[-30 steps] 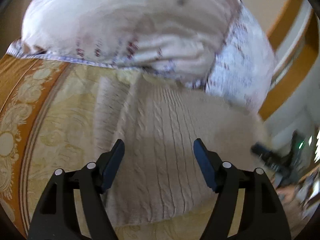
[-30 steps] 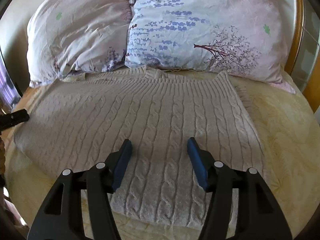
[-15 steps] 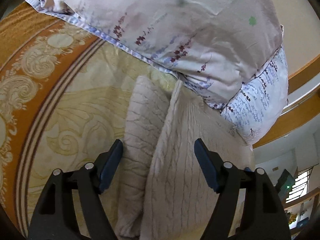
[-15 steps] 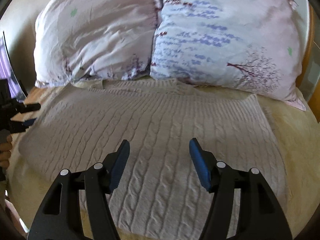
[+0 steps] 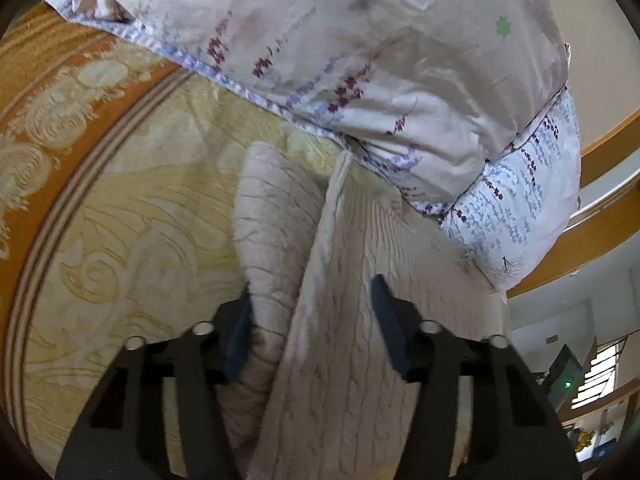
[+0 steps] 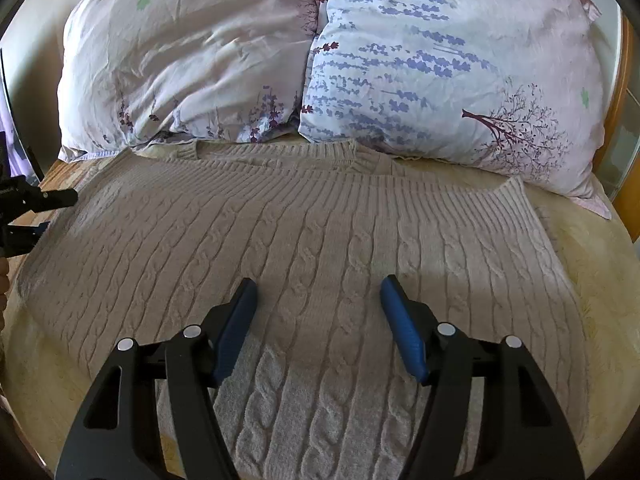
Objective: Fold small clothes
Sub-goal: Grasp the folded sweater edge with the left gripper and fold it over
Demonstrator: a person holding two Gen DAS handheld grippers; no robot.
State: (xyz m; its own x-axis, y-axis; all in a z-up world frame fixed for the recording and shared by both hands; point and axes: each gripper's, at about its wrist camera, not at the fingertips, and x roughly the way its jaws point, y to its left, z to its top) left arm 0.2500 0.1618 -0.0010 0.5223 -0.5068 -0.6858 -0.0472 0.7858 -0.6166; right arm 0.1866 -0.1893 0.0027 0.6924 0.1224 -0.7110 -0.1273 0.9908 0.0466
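Note:
A beige cable-knit sweater (image 6: 320, 232) lies flat on the bed, its collar (image 6: 352, 156) against the pillows. My right gripper (image 6: 318, 292) is open and hovers over the sweater's lower middle, holding nothing. My left gripper (image 5: 310, 300) is open and low over the sweater's left edge (image 5: 340, 280), where a folded sleeve (image 5: 272, 232) lies beside the body; its jaws straddle the sleeve and body edge without closing. The left gripper also shows in the right wrist view (image 6: 28, 216), at the sweater's left side.
Two floral pillows (image 6: 192, 60) (image 6: 452, 68) lean at the head of the bed. The yellow and orange patterned bedspread (image 5: 100, 200) surrounds the sweater. A wooden headboard (image 5: 600, 208) runs behind the pillows.
My left gripper swung from over the sweater's body to its left edge and dropped closer to the folded sleeve. My right gripper drifted slightly and stayed open.

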